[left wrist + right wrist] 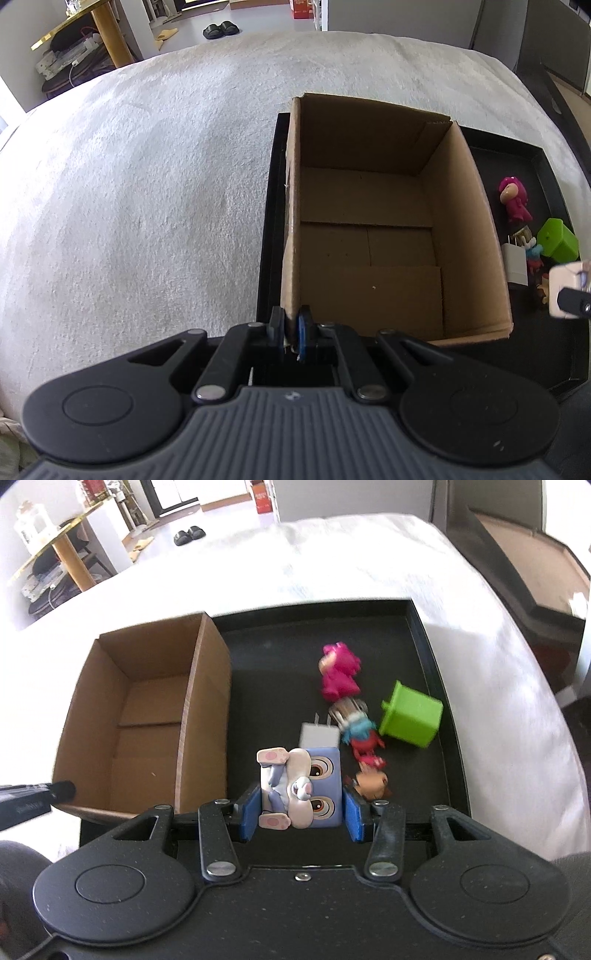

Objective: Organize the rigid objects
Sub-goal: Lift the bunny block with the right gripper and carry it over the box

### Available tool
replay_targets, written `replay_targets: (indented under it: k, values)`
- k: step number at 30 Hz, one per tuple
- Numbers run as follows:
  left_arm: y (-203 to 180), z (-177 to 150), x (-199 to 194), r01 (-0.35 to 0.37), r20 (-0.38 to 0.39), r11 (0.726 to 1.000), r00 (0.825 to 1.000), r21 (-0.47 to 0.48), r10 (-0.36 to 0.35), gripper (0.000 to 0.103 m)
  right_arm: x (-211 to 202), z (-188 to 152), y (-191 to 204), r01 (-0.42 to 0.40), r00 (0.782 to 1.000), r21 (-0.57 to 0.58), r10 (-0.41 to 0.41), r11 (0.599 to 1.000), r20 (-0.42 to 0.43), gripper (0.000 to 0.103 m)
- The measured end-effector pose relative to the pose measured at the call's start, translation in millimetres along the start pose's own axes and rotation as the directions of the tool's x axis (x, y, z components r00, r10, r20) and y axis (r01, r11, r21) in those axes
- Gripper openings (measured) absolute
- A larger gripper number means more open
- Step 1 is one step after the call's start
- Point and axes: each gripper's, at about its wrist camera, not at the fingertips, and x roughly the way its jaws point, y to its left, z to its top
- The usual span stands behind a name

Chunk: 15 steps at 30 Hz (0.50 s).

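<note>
An open, empty cardboard box stands in the left part of a black tray; it also shows in the right wrist view. My left gripper is shut on the box's near left wall. My right gripper is shut on a blue-and-white rabbit figurine, held above the tray to the right of the box. On the tray lie a pink figurine, a green cube, a white charger plug and small red-and-blue figurines.
The tray sits on a white fuzzy bedcover. Beyond the bed are a gold-topped side table and black slippers on the floor. A dark cabinet stands to the right.
</note>
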Motion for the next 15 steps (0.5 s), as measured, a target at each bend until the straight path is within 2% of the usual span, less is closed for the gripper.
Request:
replay_targets:
  k: [15]
  values:
    - [4.6, -0.9, -3.4, -0.019, 0.047, 0.999, 0.999, -0.028, 0.020, 0.007, -13.8, 30.5, 54.7, -0.003, 0.998, -0.144, 0.012, 0.990, 0.060, 0.045]
